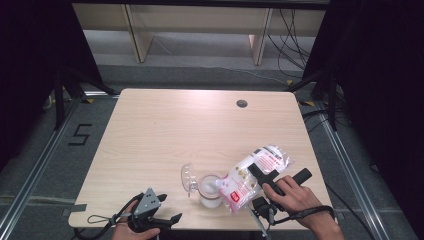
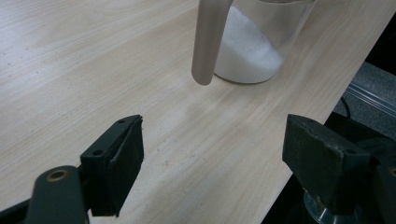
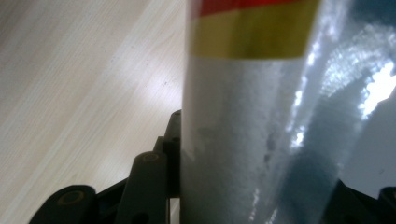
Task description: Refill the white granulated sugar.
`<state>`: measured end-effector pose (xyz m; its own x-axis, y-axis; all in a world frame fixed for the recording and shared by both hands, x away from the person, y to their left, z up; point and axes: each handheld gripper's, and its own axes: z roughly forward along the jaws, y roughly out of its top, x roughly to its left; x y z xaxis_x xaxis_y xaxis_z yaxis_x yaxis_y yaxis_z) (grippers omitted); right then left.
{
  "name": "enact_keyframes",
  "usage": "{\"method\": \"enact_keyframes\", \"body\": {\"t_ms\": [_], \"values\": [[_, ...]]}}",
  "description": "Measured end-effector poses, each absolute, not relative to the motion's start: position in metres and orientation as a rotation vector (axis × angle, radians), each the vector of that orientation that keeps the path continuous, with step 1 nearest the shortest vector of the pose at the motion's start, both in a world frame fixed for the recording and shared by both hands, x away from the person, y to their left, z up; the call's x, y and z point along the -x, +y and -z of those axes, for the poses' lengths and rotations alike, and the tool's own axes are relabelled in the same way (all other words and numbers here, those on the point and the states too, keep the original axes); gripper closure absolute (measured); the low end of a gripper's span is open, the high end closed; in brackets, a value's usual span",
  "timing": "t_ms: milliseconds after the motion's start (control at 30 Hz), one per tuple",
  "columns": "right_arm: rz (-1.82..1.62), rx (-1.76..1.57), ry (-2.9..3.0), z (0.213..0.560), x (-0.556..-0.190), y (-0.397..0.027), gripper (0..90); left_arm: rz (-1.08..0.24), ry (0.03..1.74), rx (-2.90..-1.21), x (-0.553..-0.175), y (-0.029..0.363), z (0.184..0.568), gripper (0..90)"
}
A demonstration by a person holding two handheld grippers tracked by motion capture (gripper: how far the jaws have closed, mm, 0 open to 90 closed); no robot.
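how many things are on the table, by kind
clear jar holding white powder: 1
clear lid beside the jar: 1
plastic bag with red label, held tilted over the jar by the right tool: 1
total: 3

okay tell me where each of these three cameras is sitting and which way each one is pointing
High view: above the person's side, facing forward and down on the table; both hands show, right hand-held gripper clamping a tilted bag.
Left gripper view: rides the left hand-held gripper, looking across the tabletop at a glass jar of white powder; its jaws stand apart.
Right gripper view: rides the right hand-held gripper, pressed close against the bag.
Shared: jar in high and left views; bag in high and right.
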<state>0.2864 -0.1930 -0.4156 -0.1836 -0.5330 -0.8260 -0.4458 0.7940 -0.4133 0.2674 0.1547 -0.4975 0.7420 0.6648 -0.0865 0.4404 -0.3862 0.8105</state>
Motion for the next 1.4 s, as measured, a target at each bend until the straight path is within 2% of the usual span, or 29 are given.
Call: {"method": "enact_keyframes", "body": {"t_ms": [1400], "values": [[0.16, 0.816, 1.77, 0.4101, -0.2845, -0.191, 65.3, -0.327, 0.809, -2.049, -0.2688, 0.1549, 0.4978, 20.3]]}}
